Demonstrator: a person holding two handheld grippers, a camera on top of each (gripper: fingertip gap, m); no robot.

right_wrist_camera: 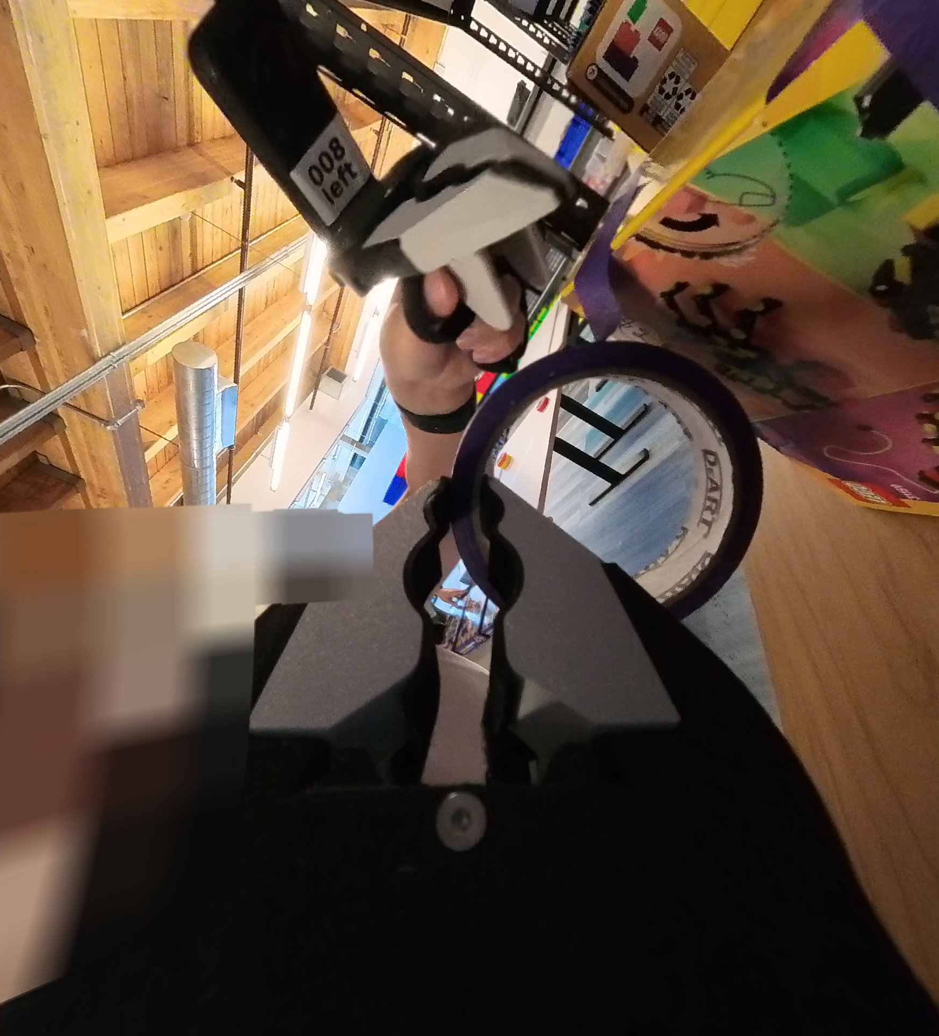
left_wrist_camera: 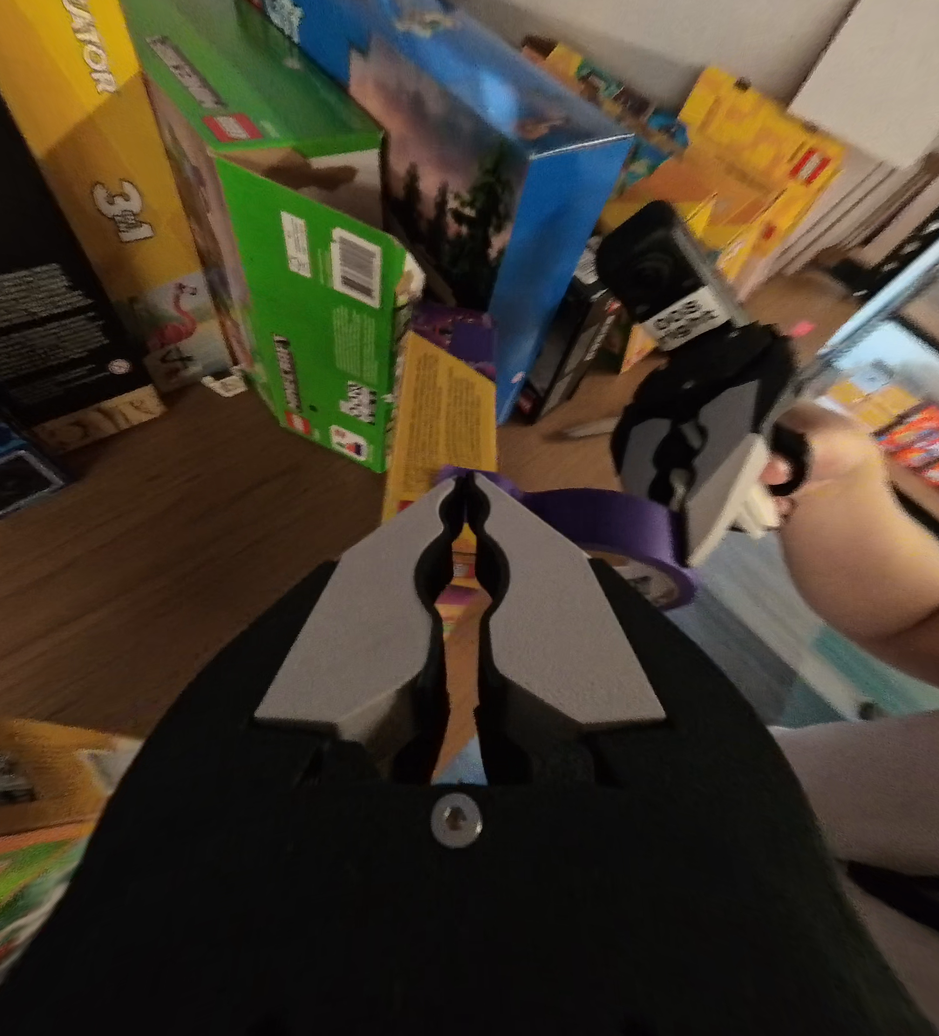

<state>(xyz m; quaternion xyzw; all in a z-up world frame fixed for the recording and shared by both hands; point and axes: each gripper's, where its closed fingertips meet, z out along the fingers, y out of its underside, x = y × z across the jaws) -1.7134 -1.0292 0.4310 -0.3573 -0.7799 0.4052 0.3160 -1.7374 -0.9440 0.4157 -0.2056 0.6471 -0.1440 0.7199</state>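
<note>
My left gripper is shut on the loose end of a purple tape strip, close to a yellow and purple box. The strip runs right to the purple tape roll. My right gripper shows there too, clamped on the roll. In the right wrist view, my right gripper is shut on the rim of the tape roll. The tape strip runs up to the edge of the box. A hand holds the left gripper beyond the roll.
Boxes stand on the wooden table: a green one, a blue one, a yellow one and a black one. More yellow boxes lie at the back right. Black metal shelving stands behind. Spacing between my two grippers at the tips: around 9 cm.
</note>
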